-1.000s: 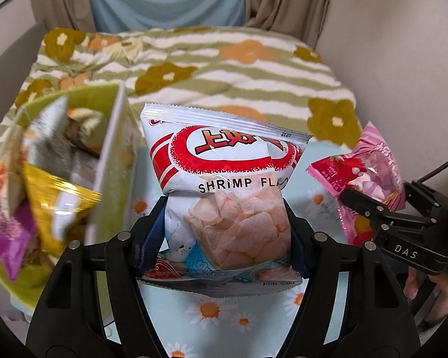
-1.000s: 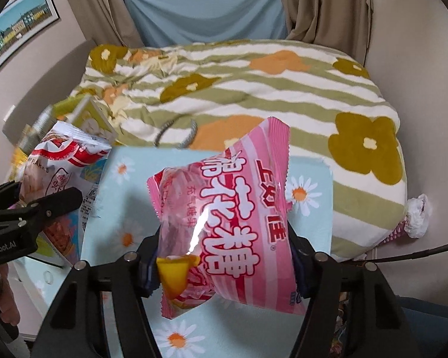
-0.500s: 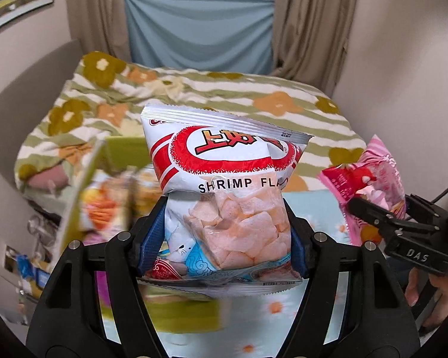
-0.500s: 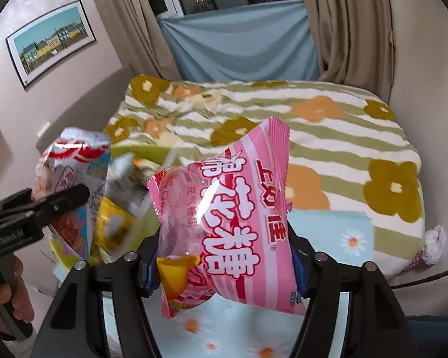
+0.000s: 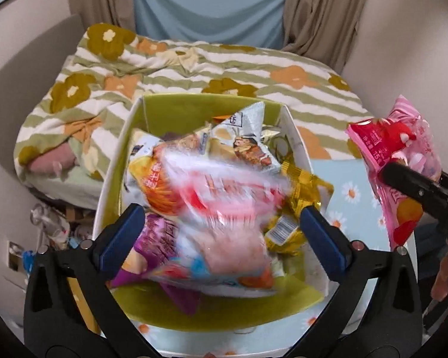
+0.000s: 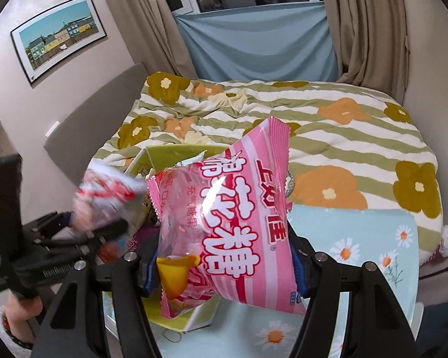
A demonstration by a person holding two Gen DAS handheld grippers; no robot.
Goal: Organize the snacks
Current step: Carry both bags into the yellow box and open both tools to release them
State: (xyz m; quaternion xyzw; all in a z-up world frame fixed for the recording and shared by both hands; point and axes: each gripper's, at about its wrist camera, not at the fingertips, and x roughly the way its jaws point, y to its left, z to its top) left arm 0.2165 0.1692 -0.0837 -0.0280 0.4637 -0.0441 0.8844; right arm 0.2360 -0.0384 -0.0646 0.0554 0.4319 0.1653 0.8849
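shrimp chips bag [image 5: 221,223] motion-blurred, print unreadable, lying loose over the snacks in green box [image 5: 194,104] | left gripper [image 5: 221,229] jaws just sprung wide, pads clear of it | right gripper [image 6: 224,265] clamps pink candy bag [image 6: 239,217], hiding box's near rim | tablecloth [image 6: 358,238] bare to the right

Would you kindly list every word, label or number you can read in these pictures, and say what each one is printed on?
"棉花糖": large white characters, seen sideways, on the pink marshmallow bag in the right gripper.
"上好佳": red brand characters on that bag.
"充气糖果": small print on the same bag.
Shrimp chip bag: motion-blurred, unreadable.
Other packets in the green box: print too small or blurred.
Left gripper lettering: blurred, unreadable.
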